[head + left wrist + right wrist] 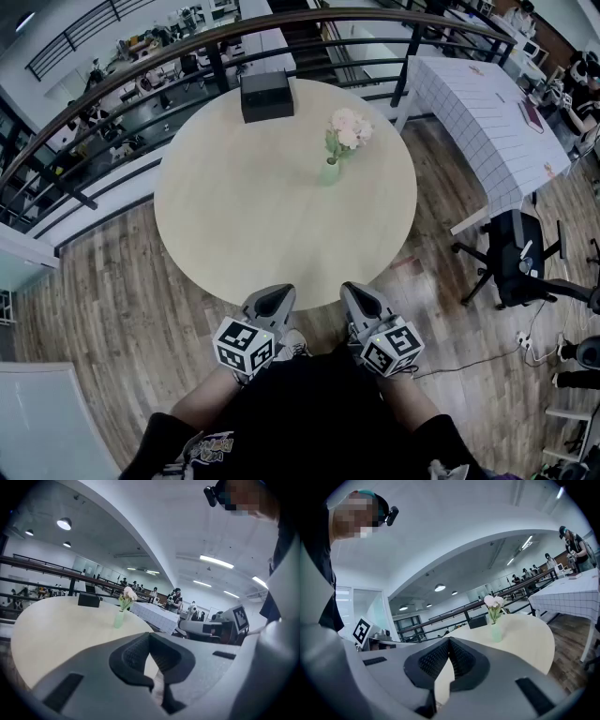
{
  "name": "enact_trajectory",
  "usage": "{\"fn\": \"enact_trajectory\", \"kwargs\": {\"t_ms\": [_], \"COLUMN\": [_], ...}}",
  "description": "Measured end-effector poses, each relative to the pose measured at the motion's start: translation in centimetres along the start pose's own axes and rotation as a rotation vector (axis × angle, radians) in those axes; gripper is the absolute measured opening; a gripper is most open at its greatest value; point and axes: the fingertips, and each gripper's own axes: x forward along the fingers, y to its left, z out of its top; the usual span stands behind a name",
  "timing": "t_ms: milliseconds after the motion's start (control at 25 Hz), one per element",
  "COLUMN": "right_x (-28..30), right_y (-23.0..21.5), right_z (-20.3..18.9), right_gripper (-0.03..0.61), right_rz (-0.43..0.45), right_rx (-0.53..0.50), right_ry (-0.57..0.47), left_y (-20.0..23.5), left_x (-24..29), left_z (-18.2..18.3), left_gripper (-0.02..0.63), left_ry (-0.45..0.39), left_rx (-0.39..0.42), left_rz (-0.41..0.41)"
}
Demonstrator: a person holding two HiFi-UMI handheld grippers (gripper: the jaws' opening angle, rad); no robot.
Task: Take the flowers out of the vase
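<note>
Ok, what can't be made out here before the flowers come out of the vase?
Stem count: the flowers are too small in every view.
Mouth of the vase: head view, covered by blooms and leaves.
Water inside it: both gripper views, too small and far.
What the black box is: head view, too small.

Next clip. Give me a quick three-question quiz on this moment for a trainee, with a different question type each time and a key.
1. True or false: the flowers stand in the vase.
2. Multiple choice: on the round table, the black box sits A) at the edge farthest from the person, B) at the edge nearest the person, C) against the vase.
3. Fill in: the jaws of the left gripper and the right gripper are both ____, with nothing between them.
Key: 1 true; 2 A; 3 shut.
</note>
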Motion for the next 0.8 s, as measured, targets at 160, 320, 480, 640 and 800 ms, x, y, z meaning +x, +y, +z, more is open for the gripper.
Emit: {"fn": "enact_trajectory", "kwargs": {"t_ms": [160, 320, 480, 640, 800], "right_x": [0.0, 0.0, 0.2, 0.7, 1.1], "right_y": [0.0, -0.1, -0.1, -0.1, -0.1], "right_z": [0.0, 0.1, 0.1, 0.1, -0.1], "right_gripper": [0.021, 0.021, 0.021, 0.021, 0.021], "right_rz": [0.005, 0.023, 0.025, 0.034, 0.035], "right_rx": [-0.001, 0.018, 0.02, 0.023, 0.02], "right_ry": [0.004, -0.012, -0.011, -0.001, 0.008], "left_y": [-0.1, -0.1, 0.0, 0.3, 0.6], "left_x": [0.1, 0.2, 0.1, 0.0, -0.1], "left_z": [0.1, -0.1, -0.1, -0.3, -0.5], "left_gripper": [0.006, 0.006, 0.006, 0.006, 0.006], "left_ry": [-0.001, 0.0, 0.003, 0.007, 0.006], "left_rx": [-0.004, -0.009, -0.013, -0.021, -0.025], "left_rz": [0.0, 0.001, 0.002, 0.008, 0.014]}}
